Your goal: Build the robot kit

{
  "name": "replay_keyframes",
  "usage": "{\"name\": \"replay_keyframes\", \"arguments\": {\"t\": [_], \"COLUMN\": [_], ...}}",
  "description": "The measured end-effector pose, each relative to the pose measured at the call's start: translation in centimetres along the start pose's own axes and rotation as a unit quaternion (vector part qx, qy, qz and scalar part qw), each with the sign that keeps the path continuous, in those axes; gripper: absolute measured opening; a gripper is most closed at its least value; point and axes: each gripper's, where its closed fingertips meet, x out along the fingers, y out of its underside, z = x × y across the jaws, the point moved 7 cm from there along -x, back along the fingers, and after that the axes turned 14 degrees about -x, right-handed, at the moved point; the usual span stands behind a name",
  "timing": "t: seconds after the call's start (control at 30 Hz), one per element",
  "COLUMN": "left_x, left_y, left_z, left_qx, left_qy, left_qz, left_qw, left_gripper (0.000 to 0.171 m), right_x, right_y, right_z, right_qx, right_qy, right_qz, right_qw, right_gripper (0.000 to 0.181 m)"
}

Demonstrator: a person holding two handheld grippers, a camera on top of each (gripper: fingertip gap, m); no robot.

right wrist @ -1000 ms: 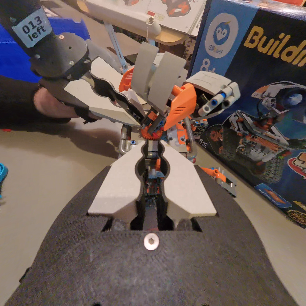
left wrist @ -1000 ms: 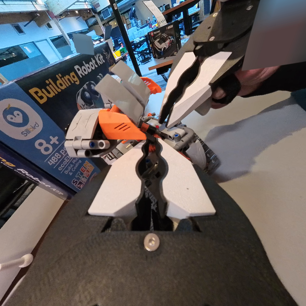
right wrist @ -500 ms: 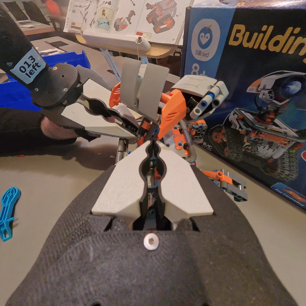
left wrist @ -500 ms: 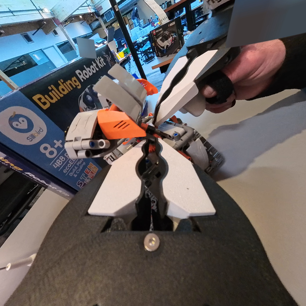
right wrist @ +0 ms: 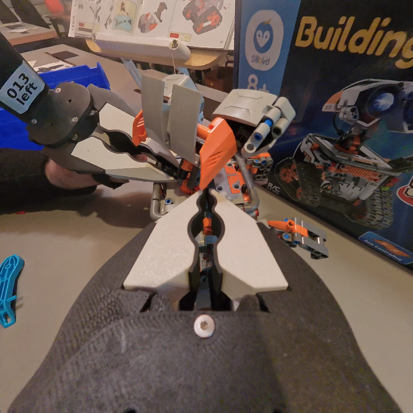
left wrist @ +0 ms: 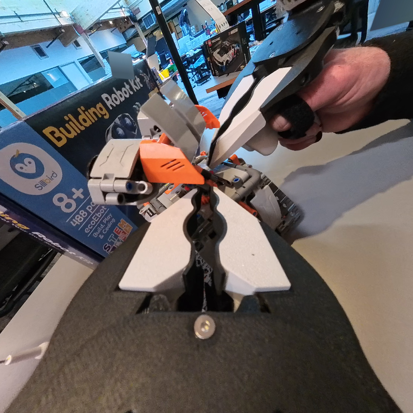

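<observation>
A grey and orange brick-built robot model (left wrist: 165,163) stands on the pale table, and it also shows in the right wrist view (right wrist: 214,143). It has a grey head with tubes, two upright grey panels and tracks. My left gripper (left wrist: 204,192) is shut on a dark part low in the model's middle. It shows from the side in the right wrist view (right wrist: 175,176), reaching in from the left. My right gripper (right wrist: 204,193) is shut at the model's neck, under the orange panel. In the left wrist view (left wrist: 209,161) it comes down from the upper right, held by a hand.
A large blue and black kit box (right wrist: 335,111) stands close behind the model, and shows in the left wrist view (left wrist: 67,178). A small orange and grey sub-assembly (right wrist: 299,237) lies beside the box. A teal tool (right wrist: 9,288) lies at left. A booklet stand (right wrist: 145,47) and a blue bin (right wrist: 67,76) are behind.
My right gripper's fingers have closed tighter on the model's neck and it has tilted more upright. My left gripper keeps its hold. The model has barely moved.
</observation>
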Motion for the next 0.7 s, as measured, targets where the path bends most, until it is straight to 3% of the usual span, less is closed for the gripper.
{"name": "replay_keyframes", "arguments": {"t": [0.3,0.7], "left_x": [0.12,0.26], "left_y": [0.01,0.09], "left_z": [0.21,0.34], "left_qx": [-0.030,-0.060], "left_qy": [0.001,0.006], "left_qz": [-0.009,-0.021], "left_qw": [1.000,0.998], "left_gripper": [0.006,0.005], "right_x": [0.00,0.15], "right_y": [0.15,0.25], "right_z": [-0.22,-0.01], "right_qx": [0.037,0.032], "right_qy": [-0.041,-0.043], "right_qz": [-0.017,-0.015], "right_qw": [0.998,0.998], "right_gripper": [0.001,0.002]}}
